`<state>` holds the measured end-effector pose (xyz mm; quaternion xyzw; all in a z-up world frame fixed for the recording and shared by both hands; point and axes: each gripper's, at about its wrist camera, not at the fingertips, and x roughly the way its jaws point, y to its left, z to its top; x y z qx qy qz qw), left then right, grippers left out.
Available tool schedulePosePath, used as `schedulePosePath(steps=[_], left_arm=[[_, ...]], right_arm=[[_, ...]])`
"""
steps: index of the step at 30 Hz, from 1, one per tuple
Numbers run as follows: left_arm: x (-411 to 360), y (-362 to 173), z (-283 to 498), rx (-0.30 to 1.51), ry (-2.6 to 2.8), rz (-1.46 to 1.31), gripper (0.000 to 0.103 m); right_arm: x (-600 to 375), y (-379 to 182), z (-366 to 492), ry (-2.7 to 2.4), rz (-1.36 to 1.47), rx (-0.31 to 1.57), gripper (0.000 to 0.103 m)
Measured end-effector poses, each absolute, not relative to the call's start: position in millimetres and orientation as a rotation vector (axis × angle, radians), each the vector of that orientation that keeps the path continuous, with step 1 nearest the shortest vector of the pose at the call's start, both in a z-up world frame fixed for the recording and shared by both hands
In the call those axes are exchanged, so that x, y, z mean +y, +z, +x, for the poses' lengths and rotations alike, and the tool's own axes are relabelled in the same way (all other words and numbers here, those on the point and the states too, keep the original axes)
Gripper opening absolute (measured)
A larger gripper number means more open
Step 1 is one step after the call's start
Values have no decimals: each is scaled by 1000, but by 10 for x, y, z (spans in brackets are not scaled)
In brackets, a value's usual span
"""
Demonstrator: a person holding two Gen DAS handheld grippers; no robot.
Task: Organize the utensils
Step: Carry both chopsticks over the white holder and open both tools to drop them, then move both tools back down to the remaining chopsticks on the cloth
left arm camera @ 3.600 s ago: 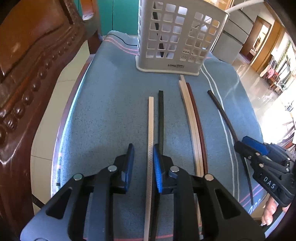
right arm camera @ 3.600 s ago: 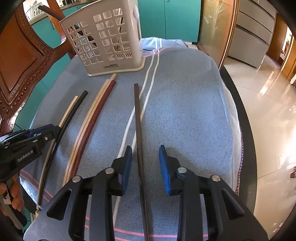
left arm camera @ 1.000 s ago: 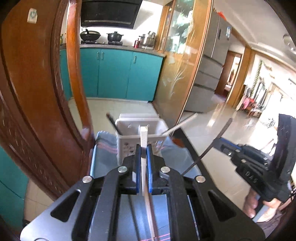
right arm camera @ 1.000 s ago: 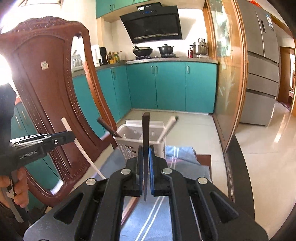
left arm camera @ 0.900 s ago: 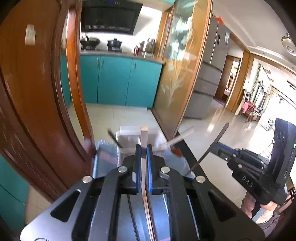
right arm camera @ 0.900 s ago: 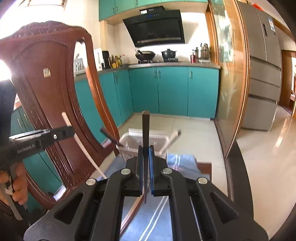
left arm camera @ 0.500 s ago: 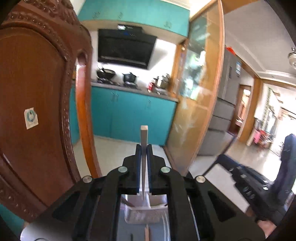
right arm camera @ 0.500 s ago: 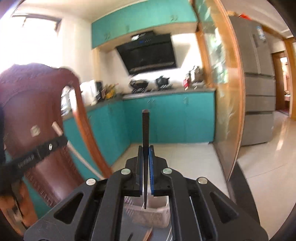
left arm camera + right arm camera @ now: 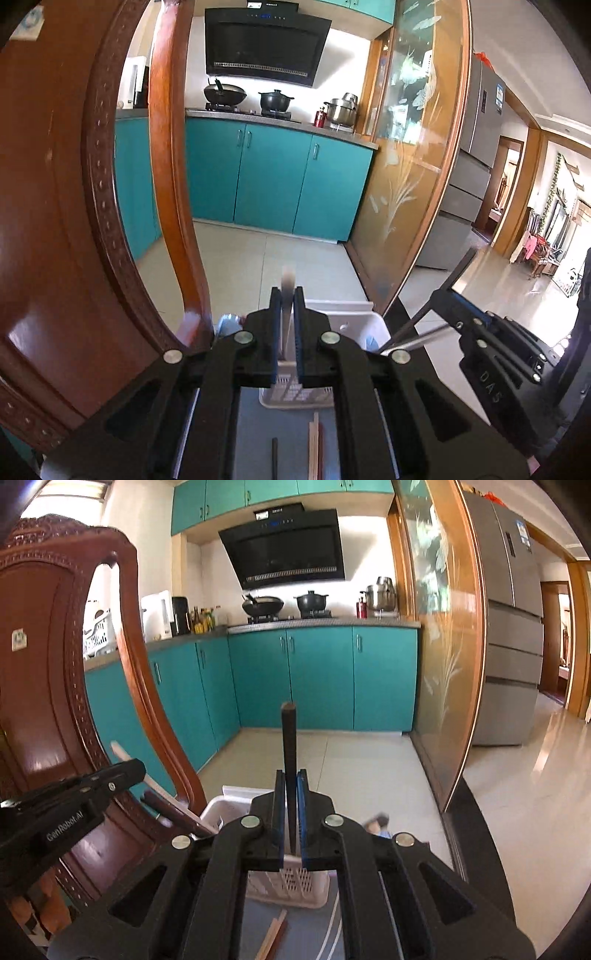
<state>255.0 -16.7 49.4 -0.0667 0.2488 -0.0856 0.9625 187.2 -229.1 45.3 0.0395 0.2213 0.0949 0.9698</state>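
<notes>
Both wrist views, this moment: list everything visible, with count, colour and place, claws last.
Basket: one, white, on the table below both claws.
Pale chopstick: one, cream, upright in the left claw.
Dark chopstick: one, dark brown, upright in the right claw.
Loose chopsticks: at least three, tan, reddish and black, lying on the blue cloth.
Chair: one, brown wood, left.
Cabinets: teal, behind.
Left claw: black, blue pads, gripping.
Right claw: same, gripping.

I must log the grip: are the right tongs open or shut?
Shut: the right tongs press both pads against the dark chopstick, which stands upright.
</notes>
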Motion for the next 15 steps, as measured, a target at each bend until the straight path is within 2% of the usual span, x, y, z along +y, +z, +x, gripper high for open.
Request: schedulePosePath(steps=[3, 4, 6, 9, 11, 15], left_arm=[[-135, 473, 2433, 503, -191, -134, 8], [-136, 468, 2406, 500, -198, -133, 12], [-112, 446, 2219, 479, -217, -126, 20], [-77, 335, 1924, 467, -243, -103, 31], [-77, 151, 1780, 498, -248, -73, 32], [-49, -478, 1629, 678, -228, -60, 32]], right_arm=[[-2334, 501, 1673, 189, 70, 409, 25], [-2361, 525, 1581, 190, 69, 390, 31], [-2422, 556, 1310, 205, 74, 347, 35], [-2498, 452, 997, 257, 99, 323, 35], [-2490, 243, 932, 284, 108, 389, 35], [-2264, -526, 1166, 286, 38, 687, 35]])
